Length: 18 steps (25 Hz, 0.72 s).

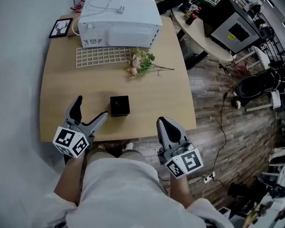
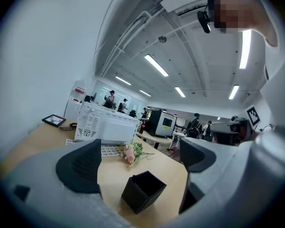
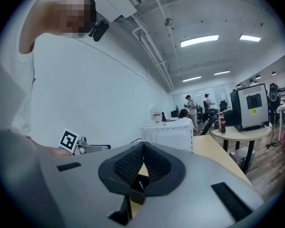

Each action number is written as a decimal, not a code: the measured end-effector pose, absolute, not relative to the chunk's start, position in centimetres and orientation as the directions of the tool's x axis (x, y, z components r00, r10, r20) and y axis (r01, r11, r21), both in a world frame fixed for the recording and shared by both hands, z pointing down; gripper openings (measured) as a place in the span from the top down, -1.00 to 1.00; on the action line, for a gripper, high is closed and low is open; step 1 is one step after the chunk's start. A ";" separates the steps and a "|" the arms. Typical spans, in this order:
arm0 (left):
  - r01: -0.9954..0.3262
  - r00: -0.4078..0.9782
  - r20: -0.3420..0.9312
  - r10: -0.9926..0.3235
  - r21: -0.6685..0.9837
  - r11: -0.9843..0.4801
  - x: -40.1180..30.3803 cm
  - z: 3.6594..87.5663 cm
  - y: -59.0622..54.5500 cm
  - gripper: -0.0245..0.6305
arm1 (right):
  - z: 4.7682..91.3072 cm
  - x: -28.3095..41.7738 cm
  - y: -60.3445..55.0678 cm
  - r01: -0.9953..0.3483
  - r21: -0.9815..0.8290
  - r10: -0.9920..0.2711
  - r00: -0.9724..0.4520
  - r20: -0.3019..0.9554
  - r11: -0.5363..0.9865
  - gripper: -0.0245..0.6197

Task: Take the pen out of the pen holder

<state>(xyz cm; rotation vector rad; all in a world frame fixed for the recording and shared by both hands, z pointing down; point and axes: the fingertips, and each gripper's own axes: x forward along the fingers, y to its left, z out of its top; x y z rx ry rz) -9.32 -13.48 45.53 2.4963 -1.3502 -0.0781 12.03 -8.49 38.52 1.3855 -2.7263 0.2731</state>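
Jaws wide on left hand-held gripper (image 1: 91, 107), empty | right hand-held gripper (image 1: 162, 122) closed, empty

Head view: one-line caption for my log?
Left gripper, jaws apart, beside the black pen holder on the wooden table; right gripper, jaws together, near its front edge.

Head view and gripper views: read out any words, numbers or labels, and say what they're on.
None can be read.
Marker cubes on the left gripper and right gripper: square patterns only, no letters.
Red-and-white sign behind the microwave: too small.
Yellow sticker on the black cabinet: blurred.
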 end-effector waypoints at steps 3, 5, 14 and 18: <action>-0.822 0.551 0.164 -0.818 0.279 -0.497 -8.5 48.6 -14.2 -0.64 | 39.7 12.6 -8.5 -0.813 -0.147 -0.796 -0.582 0.168 0.564 0.92; -0.831 0.543 0.203 -0.815 0.271 -0.486 -7.8 50.5 -14.7 -0.64 | 40.3 12.6 -8.3 -0.811 -0.160 -0.792 -0.584 0.179 0.563 0.92; -0.837 0.548 0.335 -0.767 0.239 -0.493 -3.7 57.9 -17.0 -0.63 | 42.5 14.6 -6.9 -0.830 -0.184 -0.798 -0.557 0.232 0.526 0.92; -0.844 0.537 0.353 -0.766 0.237 -0.482 -3.4 59.3 -17.5 -0.62 | 42.6 15.4 -7.0 -0.839 -0.183 -0.805 -0.544 0.236 0.512 0.92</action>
